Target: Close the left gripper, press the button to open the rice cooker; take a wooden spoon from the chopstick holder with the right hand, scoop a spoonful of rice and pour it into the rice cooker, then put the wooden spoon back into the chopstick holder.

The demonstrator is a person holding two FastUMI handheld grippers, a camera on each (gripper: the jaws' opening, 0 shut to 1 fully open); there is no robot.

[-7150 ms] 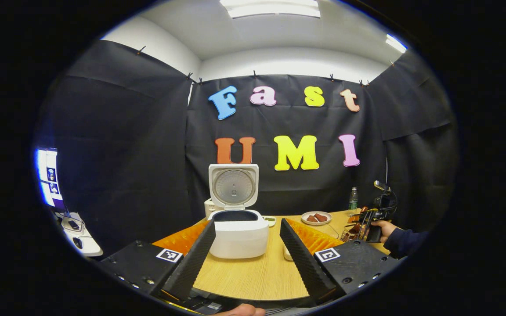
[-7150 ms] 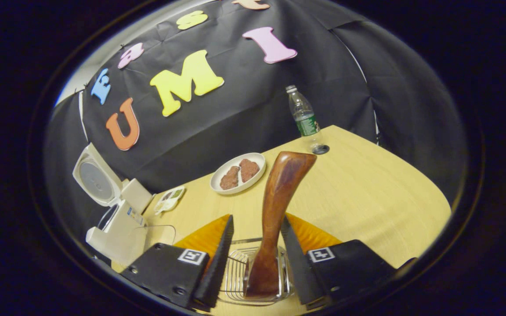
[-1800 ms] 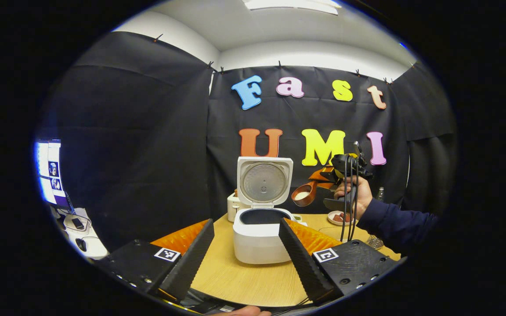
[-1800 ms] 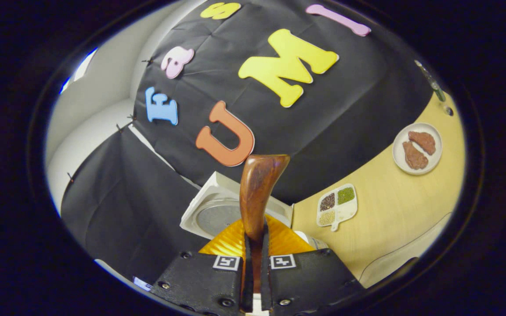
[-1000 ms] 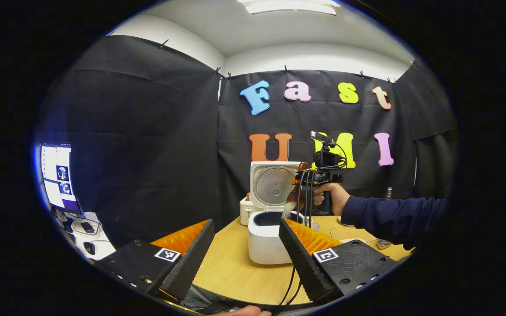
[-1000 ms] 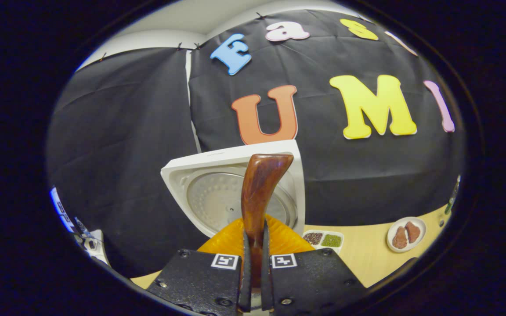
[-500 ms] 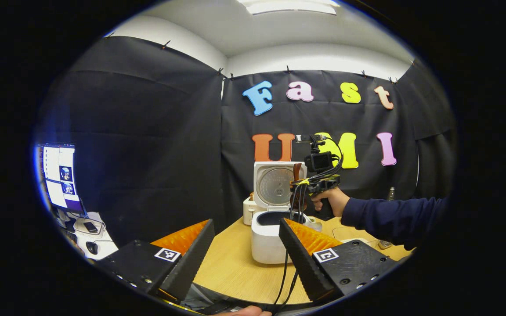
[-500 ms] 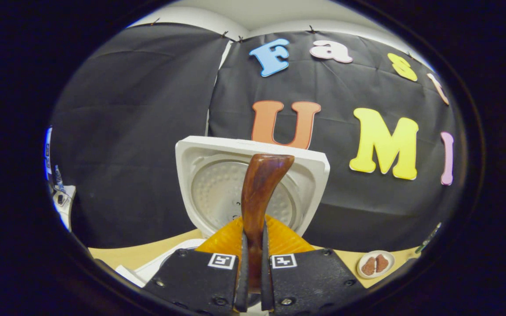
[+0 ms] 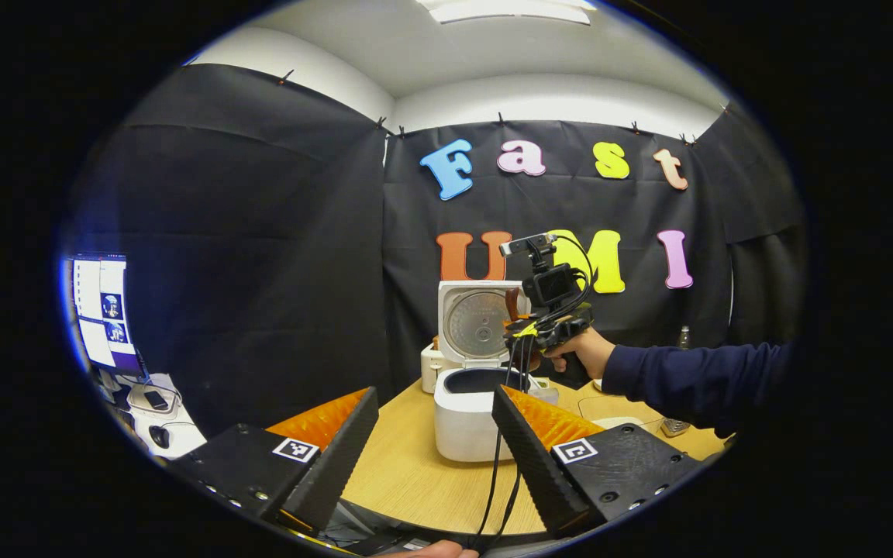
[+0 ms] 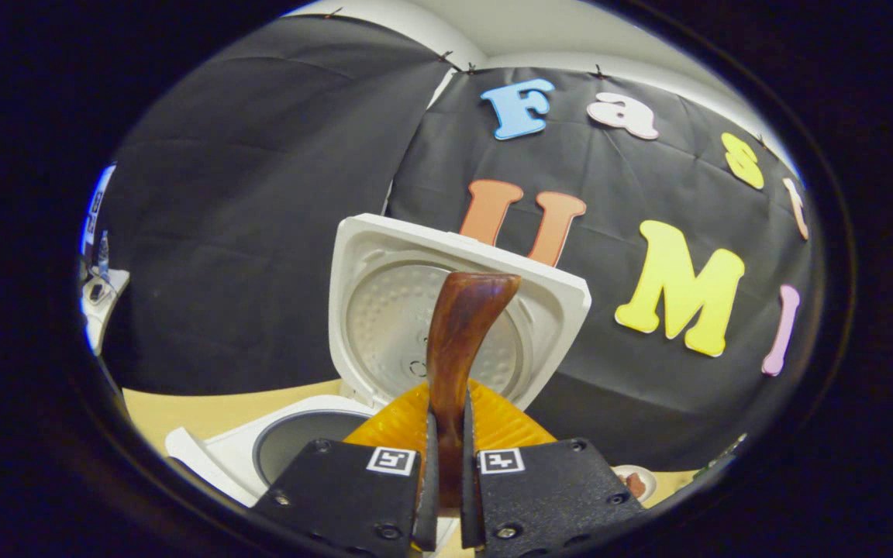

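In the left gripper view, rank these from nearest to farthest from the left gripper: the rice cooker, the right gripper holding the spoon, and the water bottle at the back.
1. Rice cooker: straight ahead of the left gripper, lid up.
2. Right gripper: held above the cooker's right rim, clamped on the wooden spoon.
3. Water bottle: far right, by the back wall.

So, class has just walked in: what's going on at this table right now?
A person is working with two handheld grippers. The right gripper is shut on a wooden spoon, held over the rice cooker, whose lid stands open. The left gripper hangs open, nearer the table edge, holding nothing. Whether rice is in the pot can't be told.
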